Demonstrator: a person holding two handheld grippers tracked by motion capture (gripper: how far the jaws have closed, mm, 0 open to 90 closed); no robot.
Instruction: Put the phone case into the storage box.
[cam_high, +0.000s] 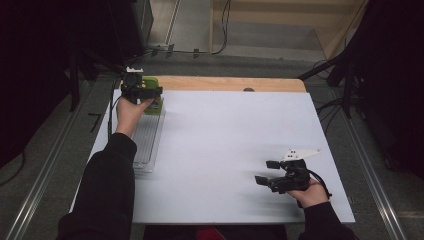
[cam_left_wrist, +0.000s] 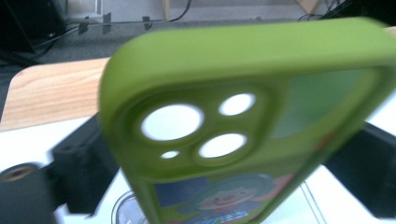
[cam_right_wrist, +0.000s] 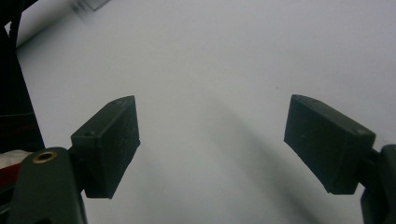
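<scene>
A lime-green phone case (cam_left_wrist: 243, 65) with camera cut-outs and a cartoon clown picture stands tilted between the jaws of my left gripper (cam_left_wrist: 224, 170). Its edges hide the pads and I see no clamping. In the high view the left gripper (cam_high: 143, 93) hovers over the far end of a clear plastic tray (cam_high: 147, 137), with the green case (cam_high: 151, 83) just beyond it. My right gripper (cam_high: 266, 172) rests low over the white table near the front right. Its jaws (cam_right_wrist: 212, 144) stand wide apart with nothing between them.
A white sheet (cam_high: 220, 140) covers the table, and a wooden strip (cam_high: 230, 83) shows along its far edge. The clear tray lies lengthwise along the left side. Cables and dark equipment (cam_high: 135, 20) sit on the floor behind the table.
</scene>
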